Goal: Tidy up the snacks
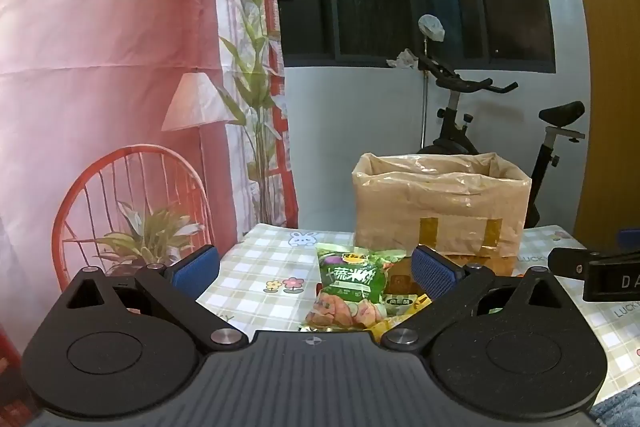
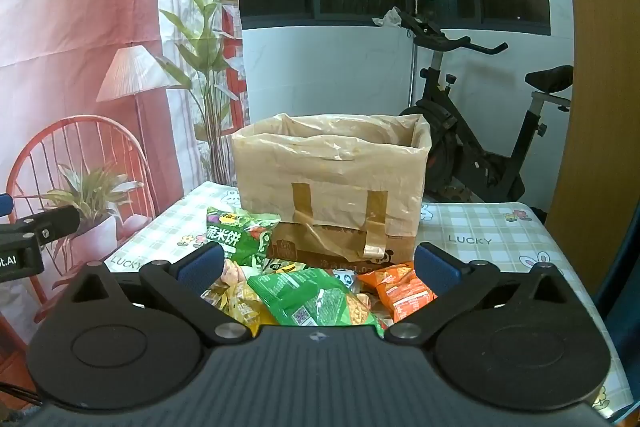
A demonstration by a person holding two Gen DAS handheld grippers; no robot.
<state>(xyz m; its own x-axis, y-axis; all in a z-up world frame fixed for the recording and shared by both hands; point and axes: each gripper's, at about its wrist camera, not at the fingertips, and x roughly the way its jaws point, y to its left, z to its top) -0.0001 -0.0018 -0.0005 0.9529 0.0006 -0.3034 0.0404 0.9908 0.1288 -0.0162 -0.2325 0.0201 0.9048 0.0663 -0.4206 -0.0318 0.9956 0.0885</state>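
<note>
Left gripper [image 1: 315, 269]: jaws fully spread, nothing held; the green rice-cracker packet [image 1: 351, 277] lies between them on the table [image 2: 500, 227], near its middle. Right gripper [image 2: 316, 265]: equally wide, empty, above the green packet [image 2: 316, 301] and orange packet [image 2: 400, 287]. Behind stands the lined box [image 2: 332, 179], toward the far edge. Recommended: grip one packet across its middle, lift clear of the pile, release inside the box

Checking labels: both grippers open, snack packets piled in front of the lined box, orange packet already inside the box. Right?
Not quite. The orange packet lies on the table in front of the lined box, as the right wrist view shows. The rest holds.
</note>
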